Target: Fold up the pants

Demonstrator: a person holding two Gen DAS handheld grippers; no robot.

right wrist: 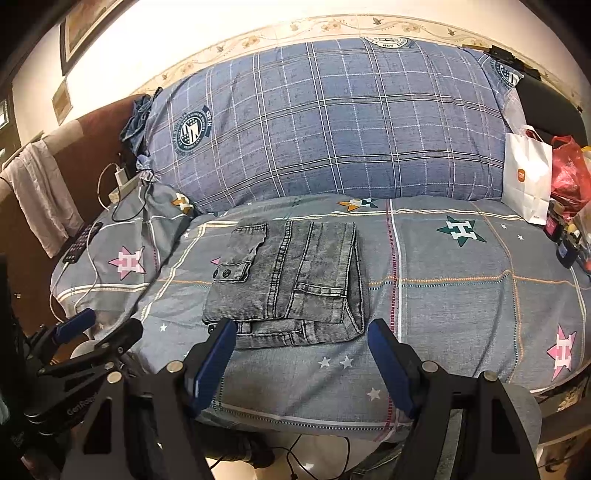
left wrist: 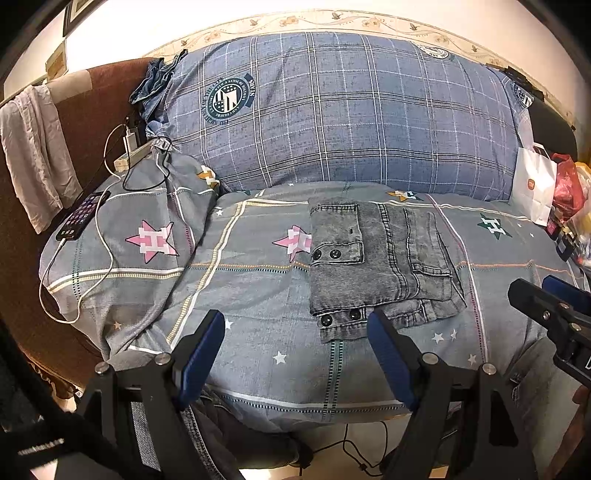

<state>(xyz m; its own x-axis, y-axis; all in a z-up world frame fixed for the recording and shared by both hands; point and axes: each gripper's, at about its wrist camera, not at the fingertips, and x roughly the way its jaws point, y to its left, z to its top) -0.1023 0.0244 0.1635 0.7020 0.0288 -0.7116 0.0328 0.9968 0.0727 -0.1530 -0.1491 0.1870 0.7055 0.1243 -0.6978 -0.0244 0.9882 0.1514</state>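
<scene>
Mid-frame on the bed point(left wrist: 258, 306), the folded grey jeans point(left wrist: 376, 266) could spring open if either tongs (left tongs point(left wrist: 295, 354) and right tongs point(right wrist: 301, 360) both apart, empty) snag the near edge.

— Exposure?
— Both views are evenly lit from overhead. The wall point(left wrist: 155, 26) behind the bed is blown out to near white, detail lost around the border strip.
— Shadows?
— Soft and short. The folded pants point(left wrist: 376, 266) throw a thin dark edge on the bedspread point(left wrist: 258, 295); the underside of the bed falls to deep shade.
— Distortion?
— Strong fisheye. The plaid pillow point(right wrist: 325, 122) bulges, straight lines bow, and black vignette closes each corner.
— Sharpness?
— Centre is crisp, stitching legible. The near blue fingers point(right wrist: 212, 365) read slightly soft. Items at the right margin smear. No motion blur noted.
</scene>
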